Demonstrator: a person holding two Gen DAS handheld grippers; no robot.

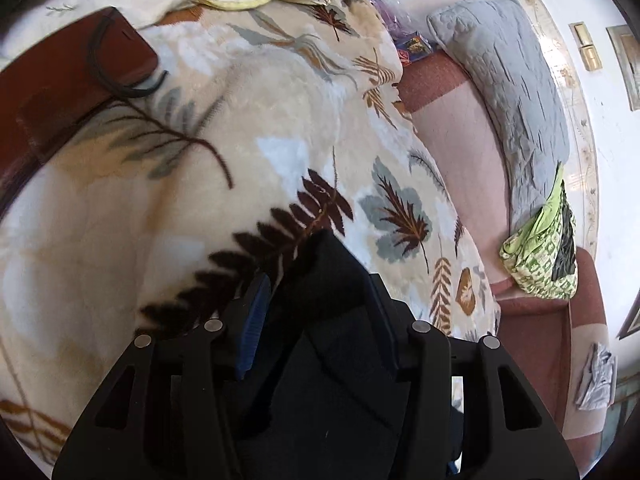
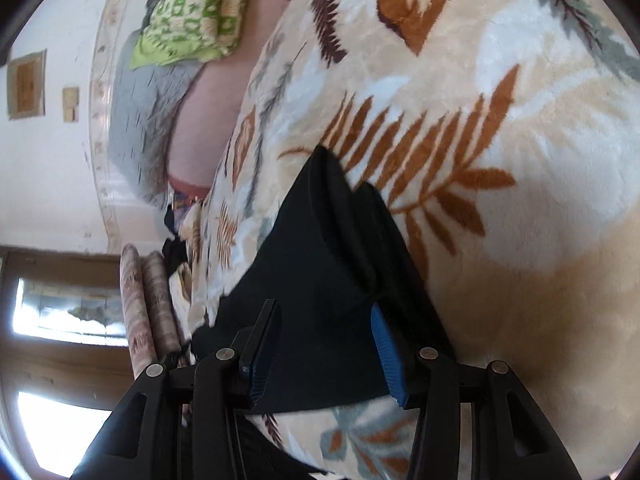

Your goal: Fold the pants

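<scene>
The black pants (image 1: 328,340) fill the space between the fingers of my left gripper (image 1: 316,292), which is shut on a thick fold of them above the leaf-print blanket (image 1: 240,152). In the right wrist view the black pants (image 2: 320,280) lie between the blue pads of my right gripper (image 2: 324,320), which is shut on their edge and holds a peaked corner over the leaf-print blanket (image 2: 500,120).
A brown wooden headboard with a black cable (image 1: 72,76) is at the left. A grey quilt (image 1: 516,100), a green patterned cloth (image 1: 540,248) and a pink-red bedsheet (image 1: 468,152) lie to the right. Rolled mats (image 2: 148,304) stand beside a window.
</scene>
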